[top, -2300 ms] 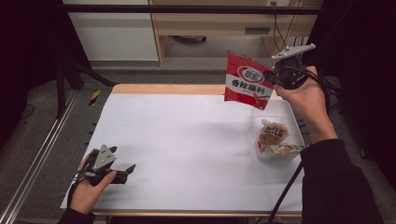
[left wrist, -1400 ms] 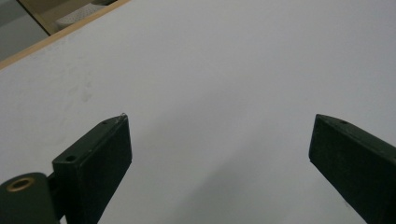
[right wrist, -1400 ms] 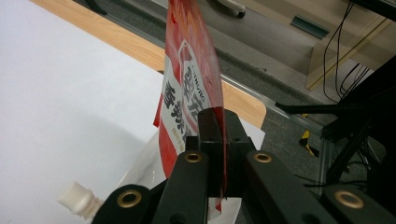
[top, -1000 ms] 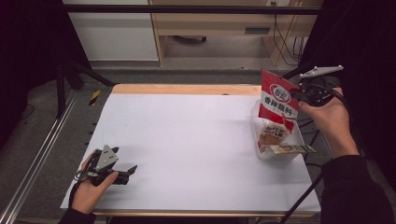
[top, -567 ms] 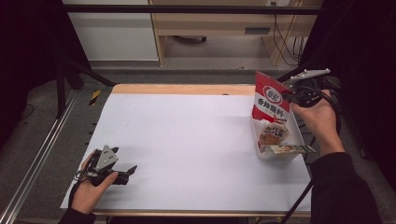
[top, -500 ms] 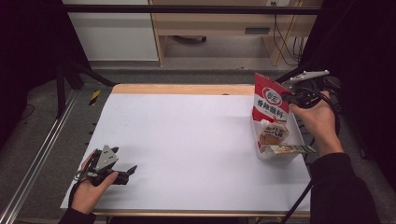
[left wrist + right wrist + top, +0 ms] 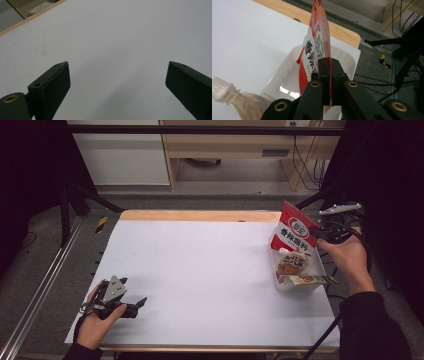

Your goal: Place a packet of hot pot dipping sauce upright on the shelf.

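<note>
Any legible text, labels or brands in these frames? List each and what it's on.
"香辣脆料", my best reading of the large black characters, partly blurred: on the red packet.
Round logo at that packet's top: too small to read.
Print on the pouches in the clear bin: too blurred to read.

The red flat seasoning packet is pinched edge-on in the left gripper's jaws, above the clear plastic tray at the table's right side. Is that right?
Not quite: the wrong part is the gripper. The red flat seasoning packet is pinched edge-on by the right gripper, as the right gripper view shows, above the clear plastic tray. The left gripper stands open over bare white table.
</note>
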Tool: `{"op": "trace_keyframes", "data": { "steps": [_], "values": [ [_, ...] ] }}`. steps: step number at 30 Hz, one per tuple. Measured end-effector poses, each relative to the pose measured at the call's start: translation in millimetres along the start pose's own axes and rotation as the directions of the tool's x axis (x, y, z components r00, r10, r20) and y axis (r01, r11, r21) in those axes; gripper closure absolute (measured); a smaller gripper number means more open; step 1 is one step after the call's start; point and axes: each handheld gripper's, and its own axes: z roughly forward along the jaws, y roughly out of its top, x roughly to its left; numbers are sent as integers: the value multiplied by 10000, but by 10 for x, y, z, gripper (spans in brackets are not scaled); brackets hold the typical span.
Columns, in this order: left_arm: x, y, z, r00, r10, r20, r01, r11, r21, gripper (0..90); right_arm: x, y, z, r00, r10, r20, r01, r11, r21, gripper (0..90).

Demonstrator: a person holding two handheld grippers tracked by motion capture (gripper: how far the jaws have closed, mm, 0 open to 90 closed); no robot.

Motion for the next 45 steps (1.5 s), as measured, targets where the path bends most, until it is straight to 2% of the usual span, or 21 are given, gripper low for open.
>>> {"op": "trace_keyframes", "data": {
  "steps": [5,10,13,15,19,23,27,35,40,45],
  "values": [
    [4,-1,-4,10000,-6,-16,6,10000,-7,56,-19,-45,-6,10000,10,16,-10,9998,193,872],
    [4,-1,-1,10000,-5,12,5,10000,9,55,4,-33,-64,9994,-5,338,10,9999,-155,671],
    [5,-1,-3,10000,0,-8,0,10000,5,55,49,-7,-108,9981,-333,514,355,9984,-430,559],
    [6,-1,-5,10000,-9,-11,9,10000,0,54,82,20,-137,9973,-387,629,425,9974,-590,483],
    [8,0,-8,10000,-7,-15,7,10000,-7,55,171,81,-212,9955,-590,739,658,9935,-932,378],
    [9,-1,-8,10000,-8,-17,8,10000,0,54,305,158,-317,9944,-729,762,820,9887,-1251,310],
    [8,-1,-4,10000,12,-19,-12,10000,18,54,501,218,-404,9922,-1089,608,1173,9803,-1589,276],
    [14,-6,-6,10000,17,-38,-17,10000,60,53,1032,203,-435,9875,-1552,-255,1475,9702,-1921,210],
    [12,-8,-5,10000,47,-24,-47,10000,83,53,1443,46,-361,9799,-1727,-996,1488,9661,-2109,181],
    [10,-10,-6,10000,87,-31,-87,9999,125,53,1844,-228,-197,9731,-1670,-1589,1323,9691,-2084,163]
  ]
}}
